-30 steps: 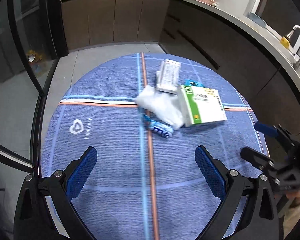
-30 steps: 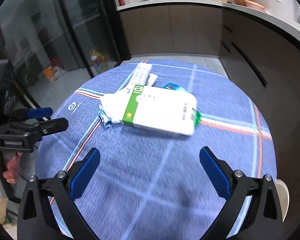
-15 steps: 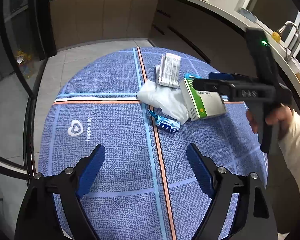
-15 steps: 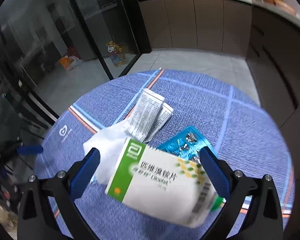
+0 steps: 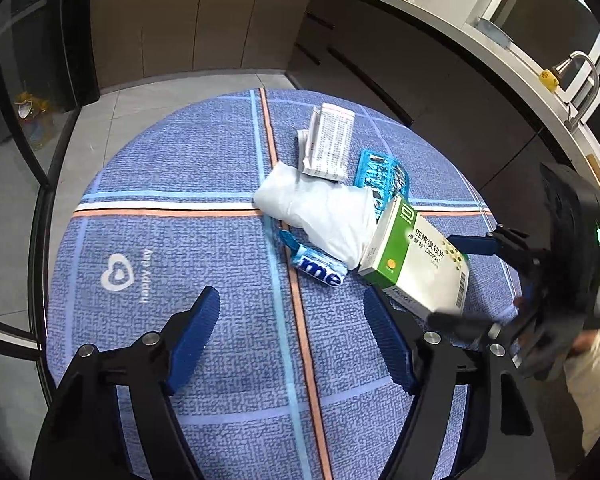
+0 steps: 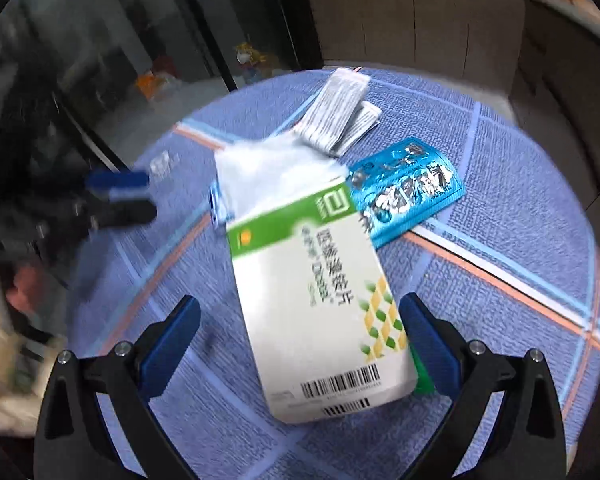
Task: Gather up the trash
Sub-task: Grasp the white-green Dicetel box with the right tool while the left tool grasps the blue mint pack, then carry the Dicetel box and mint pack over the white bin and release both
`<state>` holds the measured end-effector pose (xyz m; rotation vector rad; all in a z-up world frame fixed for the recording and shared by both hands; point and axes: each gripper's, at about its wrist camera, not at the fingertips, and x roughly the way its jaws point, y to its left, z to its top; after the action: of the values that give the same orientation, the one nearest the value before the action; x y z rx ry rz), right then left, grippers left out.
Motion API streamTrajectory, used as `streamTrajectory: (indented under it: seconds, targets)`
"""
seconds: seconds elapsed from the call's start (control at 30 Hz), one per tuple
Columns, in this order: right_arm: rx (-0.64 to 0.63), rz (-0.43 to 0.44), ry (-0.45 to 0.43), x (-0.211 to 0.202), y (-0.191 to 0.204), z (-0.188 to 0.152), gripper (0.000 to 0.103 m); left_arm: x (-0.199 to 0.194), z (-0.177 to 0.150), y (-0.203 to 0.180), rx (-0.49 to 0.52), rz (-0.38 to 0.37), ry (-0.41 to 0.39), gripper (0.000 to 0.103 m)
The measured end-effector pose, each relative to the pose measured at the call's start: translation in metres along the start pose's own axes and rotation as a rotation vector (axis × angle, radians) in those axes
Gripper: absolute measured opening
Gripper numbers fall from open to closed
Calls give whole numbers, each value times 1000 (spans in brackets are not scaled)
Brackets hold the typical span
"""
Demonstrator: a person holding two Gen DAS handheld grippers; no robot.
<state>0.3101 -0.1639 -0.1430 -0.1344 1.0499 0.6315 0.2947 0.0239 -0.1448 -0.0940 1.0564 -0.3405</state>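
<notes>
A small pile of trash lies on the round table with its blue cloth [image 5: 160,200]. It holds a white-and-green medicine box [image 5: 416,264] [image 6: 320,300], a crumpled white tissue [image 5: 324,212], a blue gum wrapper [image 5: 320,270], a blue blister pack [image 5: 382,176] [image 6: 404,192] and a folded leaflet [image 5: 328,146]. My right gripper [image 6: 300,332] is open and straddles the near end of the box, with a gap showing at its left finger. My left gripper [image 5: 292,336] hovers just short of the gum wrapper, its jaws closing over bare cloth.
Dark kitchen cabinets and a counter [image 5: 500,52] curve behind the table, with a sink tap [image 5: 580,76] at the right. A glass door [image 5: 24,80] stands on the left above tiled floor. A hand and pale sleeve [image 5: 592,368] hold the right gripper.
The right gripper has come down over the medicine box, which now lies between its fingers. The left gripper's fingers have drawn closer together and it has edged toward the pile.
</notes>
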Motion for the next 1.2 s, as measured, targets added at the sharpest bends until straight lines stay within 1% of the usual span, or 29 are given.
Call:
streamTrajectory:
  seconds: [0.1,0.17,0.2,0.23,0.27,0.37,0.4,0.43,0.5,0.63,0.73,0.77,0.8,0.87,1.03,1.2]
  targets:
    - [-75,-97,-9,4,20,-7,99,9,4,-5,3,-3,13,70]
    - [-123,-183,-10,6,32,-11,77,14,5,-3,5,-6,15,70]
    - [-130,-214,-15,4,36,-14,78,17,7,-3,3,-8,16,69]
    - [-119,-212,-13,3,35,-17,77,20,9,-4,6,-15,16,66]
    - [-102,-205,-11,0,36,-20,77,22,10,-5,9,-18,17,64]
    - [-52,-224,-39,-14,38,-32,77,32,14,-9,15,-13,22,64]
    - [-29,-223,-50,-20,37,-35,77,35,15,-10,19,-9,22,61]
    - [4,-223,-64,-25,39,-41,77,39,18,-11,23,-2,25,53]
    - [45,-227,-81,-34,38,-50,78,48,22,-10,18,-1,43,44]
    - [118,-216,-106,-47,36,-65,78,60,28,-11,-3,0,51,43]
    - [146,-209,-115,-50,36,-69,78,67,32,-12,-9,-4,51,42]
    - [151,-208,-117,-50,36,-70,78,68,32,-14,7,5,53,39]
    - [156,-209,-119,-49,35,-69,78,70,32,-14,16,-1,64,29]
    - [165,-201,-127,-53,36,-71,78,67,28,-13,20,-15,72,29]
    - [160,-212,-130,-53,39,-72,78,53,7,-5,6,-3,71,29]
    - [174,-214,-128,-48,37,-71,78,42,-9,5,-13,-9,65,31]
